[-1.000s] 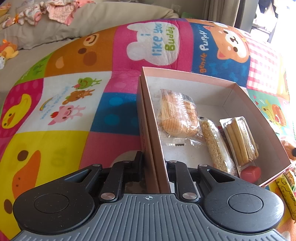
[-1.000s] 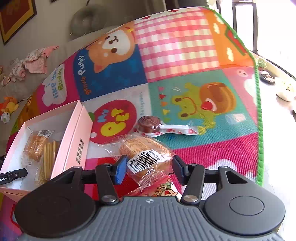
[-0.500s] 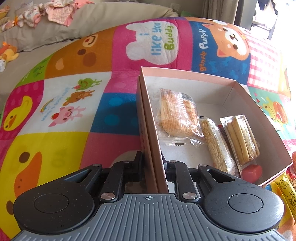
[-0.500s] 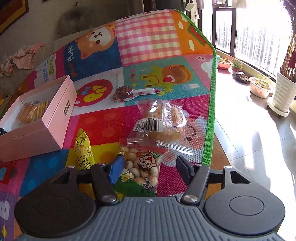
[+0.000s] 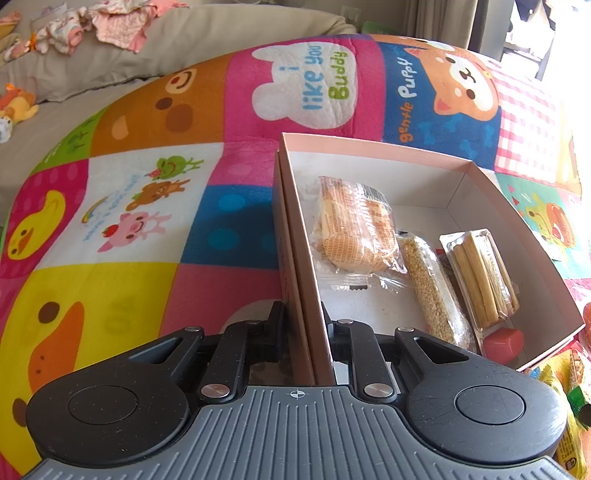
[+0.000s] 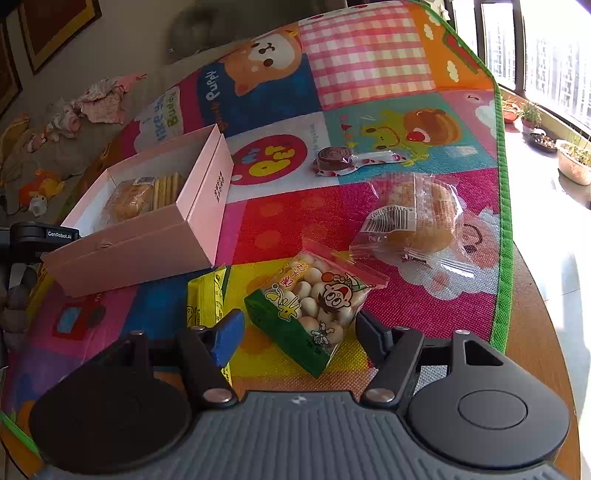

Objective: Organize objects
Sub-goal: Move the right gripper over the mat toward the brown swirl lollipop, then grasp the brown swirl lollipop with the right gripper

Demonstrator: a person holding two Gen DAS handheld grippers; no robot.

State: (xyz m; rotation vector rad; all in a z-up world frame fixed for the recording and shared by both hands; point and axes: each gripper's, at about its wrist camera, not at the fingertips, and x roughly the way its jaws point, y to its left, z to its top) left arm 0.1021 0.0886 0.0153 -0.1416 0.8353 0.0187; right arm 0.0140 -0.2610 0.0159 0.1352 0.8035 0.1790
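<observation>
My left gripper (image 5: 303, 325) is shut on the near left wall of the open pink box (image 5: 369, 151). Inside the box lie a wrapped bun (image 5: 354, 229), a sesame bar (image 5: 432, 291), a pack of stick biscuits (image 5: 480, 277) and a red jelly cup (image 5: 502, 341). In the right wrist view my right gripper (image 6: 301, 326) hovers low over the mat and its jaws are opening. A bag of round snacks (image 6: 317, 299) lies between the fingers, and neither pad presses on it. A yellow packet (image 6: 205, 302) lies by the left, blue finger (image 6: 229, 338). A second wrapped bun (image 6: 413, 221) lies beyond, to the right.
A chocolate swirl sweet (image 6: 332, 160) in its wrapper lies farther out on the colourful play mat (image 6: 369, 62). The pink box (image 6: 147, 236) stands to the left. The mat's green edge (image 6: 504, 221) borders bare floor on the right. Clothes and toys (image 5: 92, 22) lie on a grey cushion behind.
The right gripper has let go of the wrapped bun, which now lies on the mat ahead. It has pulled back over the snack bag with wider jaws. The left gripper still holds the box.
</observation>
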